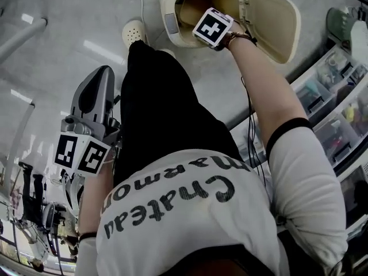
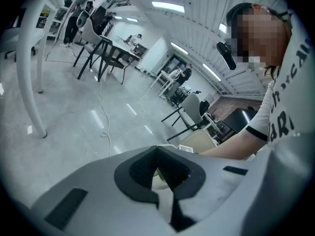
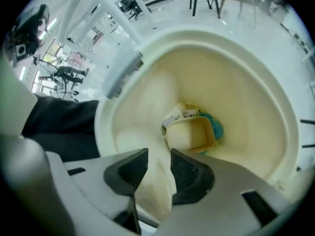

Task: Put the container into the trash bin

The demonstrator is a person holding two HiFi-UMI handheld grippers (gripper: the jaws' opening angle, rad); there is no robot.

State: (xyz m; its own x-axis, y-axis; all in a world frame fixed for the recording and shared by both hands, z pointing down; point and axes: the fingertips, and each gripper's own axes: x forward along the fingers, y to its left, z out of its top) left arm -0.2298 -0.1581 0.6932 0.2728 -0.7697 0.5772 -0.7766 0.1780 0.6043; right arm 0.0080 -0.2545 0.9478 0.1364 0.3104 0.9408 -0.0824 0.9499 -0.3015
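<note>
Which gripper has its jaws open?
The right gripper, above the trash bin: its jaws stand apart with nothing between them. On the left gripper the jaws meet at the tips.

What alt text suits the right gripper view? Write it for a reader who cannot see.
A square cream container lies open side up at the bottom of a cream trash bin, on paper scraps and something teal. The right gripper hangs above the bin, its jaws apart and empty.
</note>
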